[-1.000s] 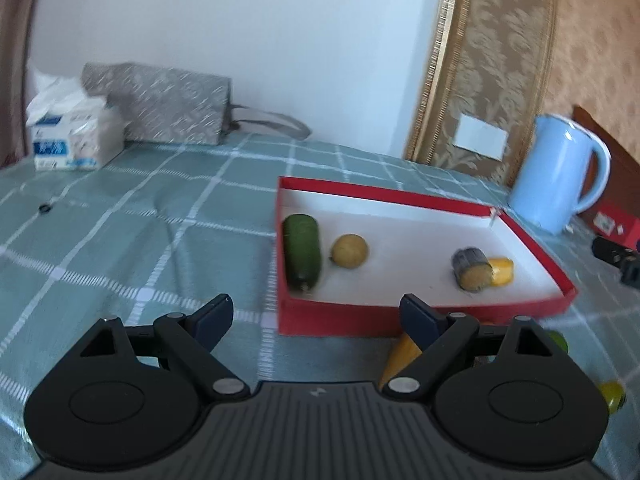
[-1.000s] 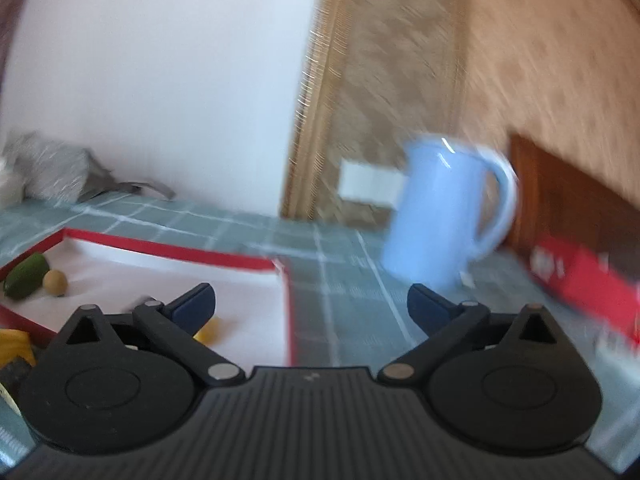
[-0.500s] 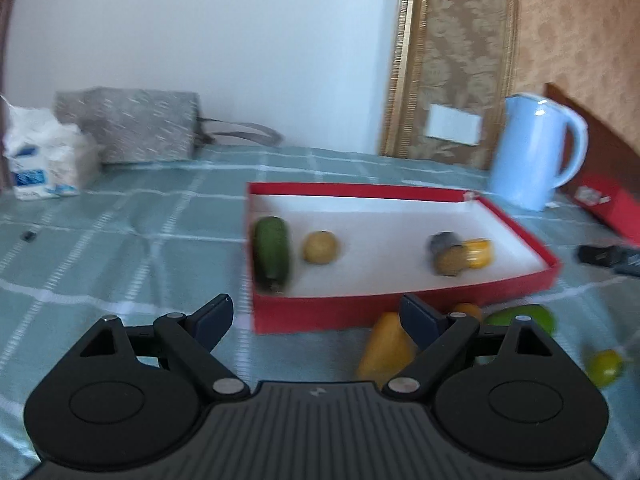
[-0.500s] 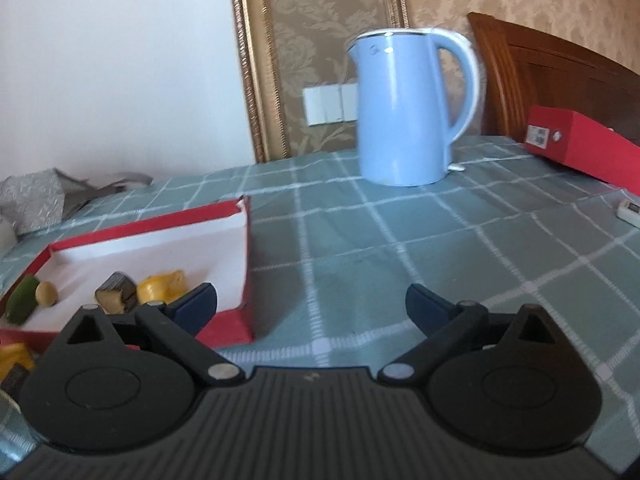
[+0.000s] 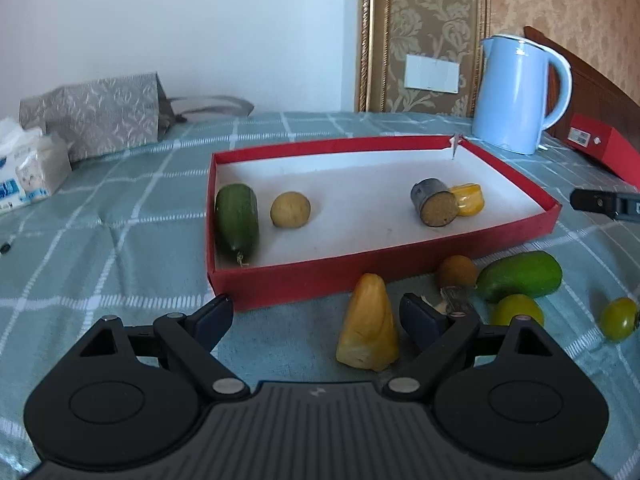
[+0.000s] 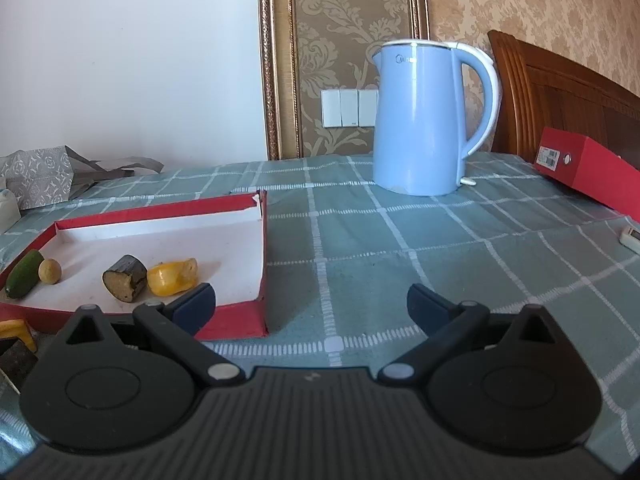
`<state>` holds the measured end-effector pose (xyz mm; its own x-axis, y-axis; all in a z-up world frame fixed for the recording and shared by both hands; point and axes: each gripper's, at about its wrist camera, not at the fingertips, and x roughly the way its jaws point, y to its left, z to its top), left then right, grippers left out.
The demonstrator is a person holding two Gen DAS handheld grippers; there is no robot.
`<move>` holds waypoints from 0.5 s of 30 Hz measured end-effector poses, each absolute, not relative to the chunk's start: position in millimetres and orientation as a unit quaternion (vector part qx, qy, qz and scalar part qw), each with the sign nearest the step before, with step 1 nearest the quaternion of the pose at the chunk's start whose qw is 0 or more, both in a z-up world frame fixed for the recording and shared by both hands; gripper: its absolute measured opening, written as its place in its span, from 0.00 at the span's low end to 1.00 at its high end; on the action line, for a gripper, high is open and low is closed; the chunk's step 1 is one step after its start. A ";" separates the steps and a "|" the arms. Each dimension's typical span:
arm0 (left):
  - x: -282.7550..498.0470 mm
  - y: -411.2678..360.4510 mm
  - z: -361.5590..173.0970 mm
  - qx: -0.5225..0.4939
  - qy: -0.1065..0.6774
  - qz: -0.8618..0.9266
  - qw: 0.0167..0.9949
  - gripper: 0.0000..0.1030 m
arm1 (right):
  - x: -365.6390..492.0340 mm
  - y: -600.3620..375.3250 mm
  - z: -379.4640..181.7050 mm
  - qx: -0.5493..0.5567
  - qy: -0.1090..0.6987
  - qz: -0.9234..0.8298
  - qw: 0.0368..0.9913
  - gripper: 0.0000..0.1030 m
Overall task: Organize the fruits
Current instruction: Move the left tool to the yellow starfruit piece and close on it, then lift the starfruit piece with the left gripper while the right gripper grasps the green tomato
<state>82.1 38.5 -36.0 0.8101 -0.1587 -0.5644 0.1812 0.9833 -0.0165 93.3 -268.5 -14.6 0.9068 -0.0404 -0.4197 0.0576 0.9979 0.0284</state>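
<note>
Left tool (image 5: 312,316) is wide open, nothing held, hovering low over the tabletop (image 5: 120,248) in front of the red tray (image 5: 304,280). Right tool (image 6: 311,300) is also wide open and empty, aimed at bare cloth right of the tray.

Fruit already in the tray: green cucumber (image 5: 237,221), small round tan fruit (image 5: 290,209), dark-skinned chunk (image 5: 434,207), yellow piece (image 5: 466,199). Fruit outside, on the cloth by the tray's near wall: yellow cone-shaped piece (image 5: 368,334) just beside the left tool's right finger, brown round fruit (image 5: 457,272), green mango-like fruit (image 5: 519,277), two small yellow-green fruits (image 5: 517,311) and (image 5: 618,318).

Risks, as a judgement: the cone piece sits off-centre toward the right finger, so closing now could nudge or tip it rather than grip it. Its tapered shape could squirt out of the pads. Round fruits may roll on the cloth if bumped. The low tray wall could catch the tool on the carry-in.

Surface: teal checked cloth, slightly wrinkled. Room: white wall, patterned beige wallpaper with gilt trim, light switches, blue kettle (image 6: 424,120), red box (image 6: 584,172), grey bag (image 5: 96,116), tissue pack (image 5: 28,176), wooden headboard behind.
</note>
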 end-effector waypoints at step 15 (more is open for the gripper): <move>69.7 26.4 -33.0 0.043 0.280 -0.136 0.949 0.35 | 93.5 -268.8 -17.7 0.022 0.224 -0.025 0.974 1.00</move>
